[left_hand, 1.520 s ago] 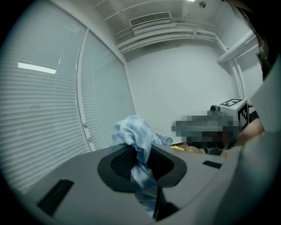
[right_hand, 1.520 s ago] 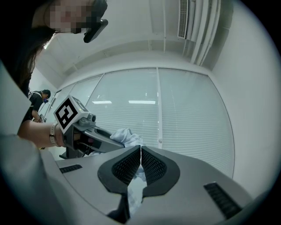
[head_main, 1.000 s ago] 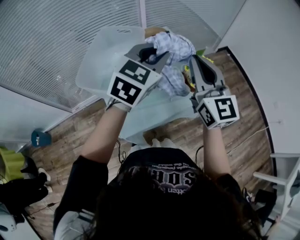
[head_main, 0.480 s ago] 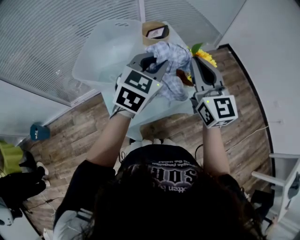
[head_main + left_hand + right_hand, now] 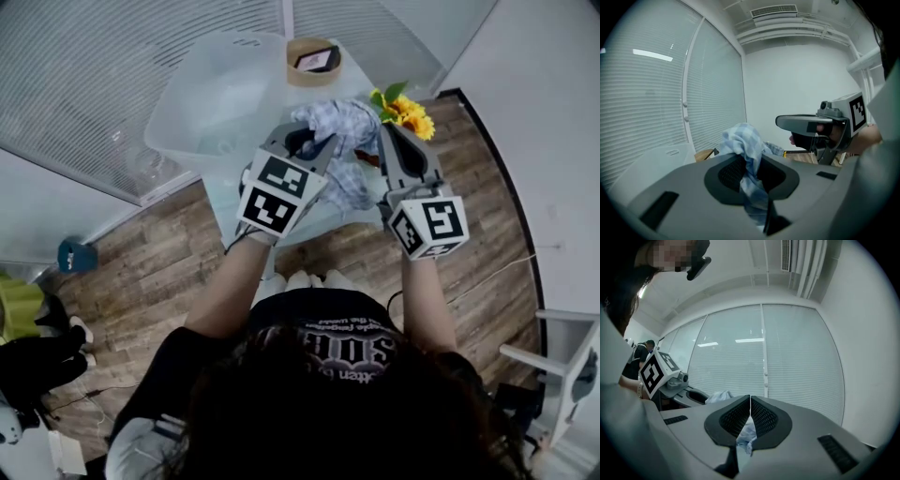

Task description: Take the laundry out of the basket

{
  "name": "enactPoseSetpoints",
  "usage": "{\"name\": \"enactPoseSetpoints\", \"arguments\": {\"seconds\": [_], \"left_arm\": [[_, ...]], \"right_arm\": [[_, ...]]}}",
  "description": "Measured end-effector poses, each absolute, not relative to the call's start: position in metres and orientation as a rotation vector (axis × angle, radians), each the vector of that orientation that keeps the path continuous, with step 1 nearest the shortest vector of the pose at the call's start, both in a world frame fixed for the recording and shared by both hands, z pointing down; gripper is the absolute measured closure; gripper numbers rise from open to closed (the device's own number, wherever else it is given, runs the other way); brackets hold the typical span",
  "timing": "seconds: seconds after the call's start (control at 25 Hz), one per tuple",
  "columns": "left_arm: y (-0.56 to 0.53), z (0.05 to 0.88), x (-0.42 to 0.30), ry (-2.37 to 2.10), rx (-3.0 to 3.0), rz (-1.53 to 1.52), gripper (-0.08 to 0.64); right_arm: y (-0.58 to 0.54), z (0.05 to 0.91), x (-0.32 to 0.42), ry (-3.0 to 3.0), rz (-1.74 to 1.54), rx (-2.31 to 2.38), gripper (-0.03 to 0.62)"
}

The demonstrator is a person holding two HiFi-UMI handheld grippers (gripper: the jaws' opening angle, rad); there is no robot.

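Slatted blinds (image 5: 84, 84) fill the far left of the head view, and below them runs a wooden plank floor (image 5: 150, 272). Next comes the basket (image 5: 187, 117), a pale translucent plastic tub standing on a light worktop (image 5: 330, 217); what lies inside it cannot be made out. Just behind its right corner sits a shallow round box (image 5: 313, 62) with a card in it.

Right of the basket, the left gripper (image 5: 317, 141) points away from the person and slightly down, its marker cube towards the camera. In the left gripper view its jaws are clamped on a blue-and-white checked cloth (image 5: 740, 138): the fabric runs down between the two dark pads and bunches up above them at the left gripper (image 5: 751, 165).

The checked cloth (image 5: 349, 120) is outside the basket, hanging in a crumpled bundle between the two grippers above the worktop, just right of the basket's near corner. Whether its lower folds touch the worktop cannot be told.

Further right, the right gripper (image 5: 389, 141) is held about level, roughly side by side with the left one. In the right gripper view its jaws (image 5: 750, 401) stand almost together, with a fold of the checked cloth (image 5: 746, 434) pinched in the narrow gap at their base.

Just beyond the right gripper's tip, a bunch of yellow sunflowers (image 5: 410, 111) with green leaves sits at the far right edge of the worktop, close beside the cloth.
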State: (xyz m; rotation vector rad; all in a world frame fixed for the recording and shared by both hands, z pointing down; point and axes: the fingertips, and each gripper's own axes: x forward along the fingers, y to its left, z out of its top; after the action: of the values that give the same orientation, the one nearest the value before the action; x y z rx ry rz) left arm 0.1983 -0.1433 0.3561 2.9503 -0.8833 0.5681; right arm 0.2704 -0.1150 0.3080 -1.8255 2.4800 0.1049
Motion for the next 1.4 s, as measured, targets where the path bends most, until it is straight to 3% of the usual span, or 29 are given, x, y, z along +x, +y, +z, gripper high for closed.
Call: {"name": "enactPoseSetpoints", "arguments": {"seconds": [1.4], "left_arm": [[-0.123, 0.401, 0.196, -0.953, 2.866, 0.557, 0.492]], "right_arm": [[-0.114, 0.340, 0.286, 2.491, 0.051, -1.852, 0.563]]}}
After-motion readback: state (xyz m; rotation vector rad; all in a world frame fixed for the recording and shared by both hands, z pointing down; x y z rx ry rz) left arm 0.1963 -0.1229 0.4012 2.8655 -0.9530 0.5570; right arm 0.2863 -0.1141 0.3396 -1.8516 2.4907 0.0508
